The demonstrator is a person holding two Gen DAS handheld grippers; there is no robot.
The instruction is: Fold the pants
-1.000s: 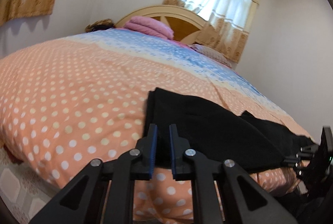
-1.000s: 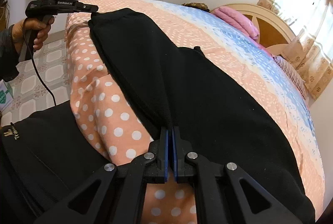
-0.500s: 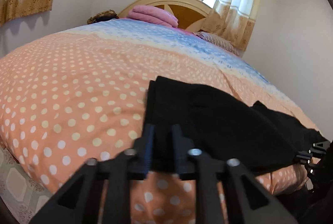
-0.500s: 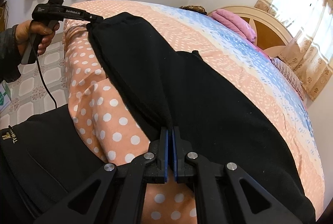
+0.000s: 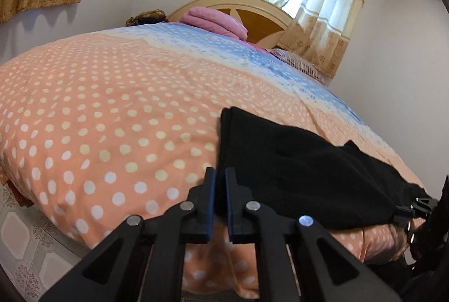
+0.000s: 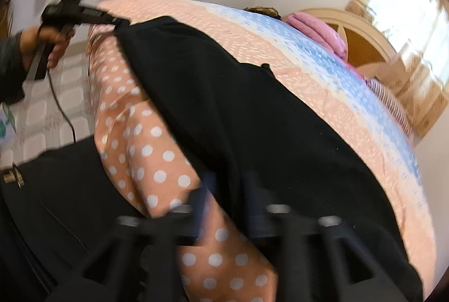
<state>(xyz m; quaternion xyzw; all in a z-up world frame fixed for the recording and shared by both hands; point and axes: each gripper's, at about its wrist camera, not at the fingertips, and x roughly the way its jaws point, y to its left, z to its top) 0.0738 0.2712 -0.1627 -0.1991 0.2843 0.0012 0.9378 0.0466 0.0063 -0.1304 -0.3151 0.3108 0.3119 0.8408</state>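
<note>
Black pants (image 5: 294, 170) lie lengthwise along the near edge of the bed, also seen in the right wrist view (image 6: 252, 119). My left gripper (image 5: 220, 178) is nearly shut, with the corner of one end of the pants in its narrow gap; in the right wrist view it (image 6: 118, 21) is at that far corner. My right gripper (image 6: 227, 184) is blurred, its fingers now apart, open over the pants' edge at the other end; it shows at the far right in the left wrist view (image 5: 418, 206).
The bed (image 5: 112, 111) has an orange polka-dot and blue cover. A pink folded blanket (image 5: 213, 21) lies by the wooden headboard (image 5: 261, 18). Tiled floor (image 5: 22, 240) lies to the left. The person's dark clothing (image 6: 56, 203) is close by the bed edge.
The right gripper's fingers have opened and let go of the pants edge, with motion blur. The left gripper has shifted a little along the pants' end, still closed on the corner.
</note>
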